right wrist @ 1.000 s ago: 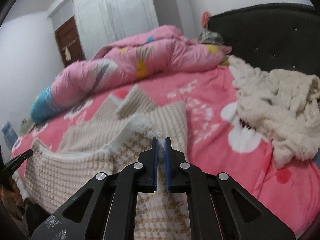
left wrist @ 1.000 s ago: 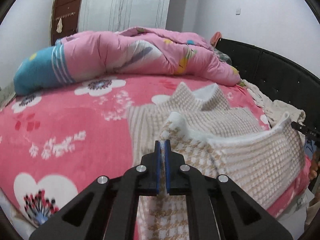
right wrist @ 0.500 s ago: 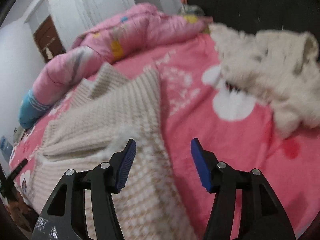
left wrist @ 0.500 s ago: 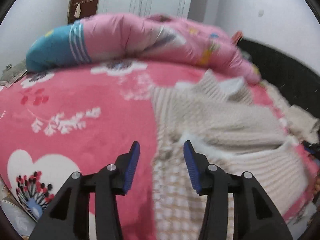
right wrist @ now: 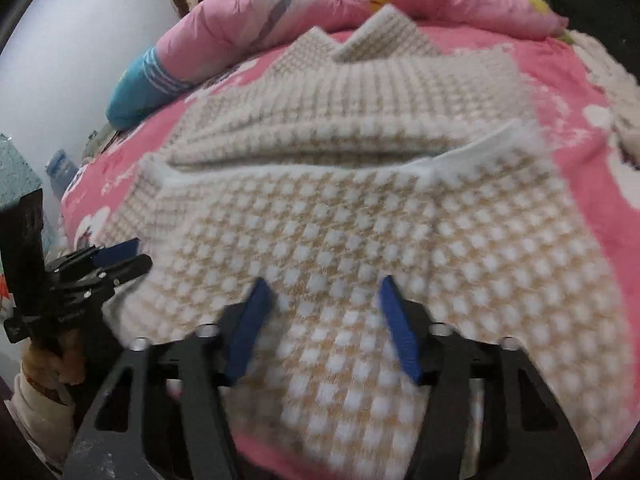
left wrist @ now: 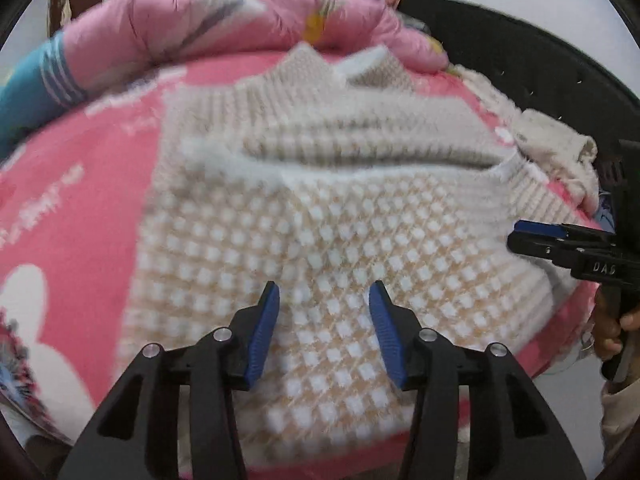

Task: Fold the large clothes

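A cream and tan checked knit sweater (left wrist: 340, 220) lies on the bed, its lower part folded up over the ribbed upper part (right wrist: 360, 112). My left gripper (left wrist: 325, 288) hovers open over the near fold on the left, blue pads apart with only flat knit below them. My right gripper (right wrist: 324, 282) hangs over the same fold further right; its jaws are closing, and nothing is pinched between them. Each gripper shows in the other's view: the right gripper (left wrist: 532, 236) at the sweater's right edge, the left gripper (right wrist: 120, 256) at its left edge.
A pink floral bedsheet (left wrist: 80, 200) covers the bed. A rolled pink quilt (left wrist: 240, 20) lies along the far side, beyond the collar. A black padded headboard (left wrist: 520, 60) and a fluffy cream blanket (left wrist: 552, 140) are on the right. A bottle (right wrist: 62, 168) stands off the bed's left.
Both grippers were shut on the sweater's lifted edge; they have let it go, opened, and dropped back toward the near fold. The folded-over part now lies flat.
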